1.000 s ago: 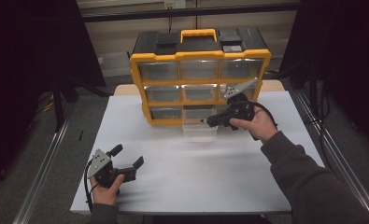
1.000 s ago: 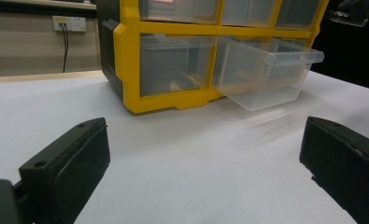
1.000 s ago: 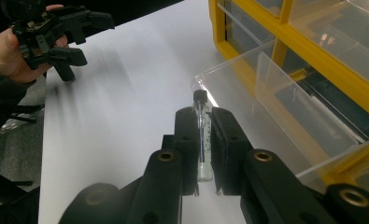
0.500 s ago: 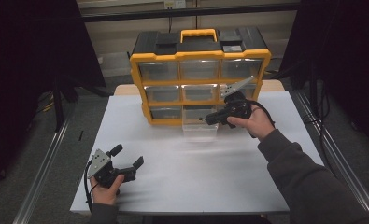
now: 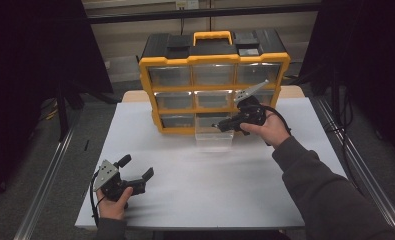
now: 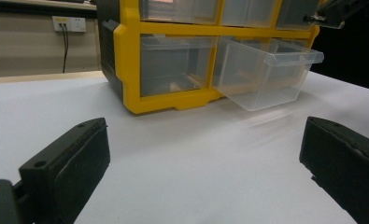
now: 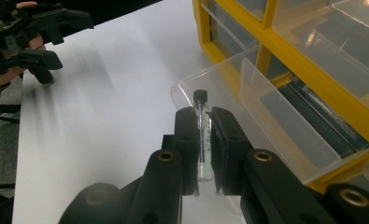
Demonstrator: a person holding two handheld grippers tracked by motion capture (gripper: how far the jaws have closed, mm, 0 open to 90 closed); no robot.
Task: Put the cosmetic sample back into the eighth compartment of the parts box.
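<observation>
**Fingers spread on the left, pinched on a small vial on the right**

The fingers (image 6: 65, 163) of the left gripper (image 5: 135, 169) are spread wide with nothing between them, and the gripper is rested low on the white table (image 5: 195, 190), well apart from the yellow organizer (image 5: 212, 87). Further right, the clear drawer (image 5: 214, 136) is seen pulled out of the bottom row. The right gripper (image 7: 203, 123) is pressed shut on a glass vial (image 7: 202, 140) with a black cap, held over the open drawer's near rim. The vial is judged light, stiff, smooth and breakable; a slip or a crack under hard squeezing is to be expected. A hold across the mid-body, as shown, is judged best, with the cap left free.
</observation>
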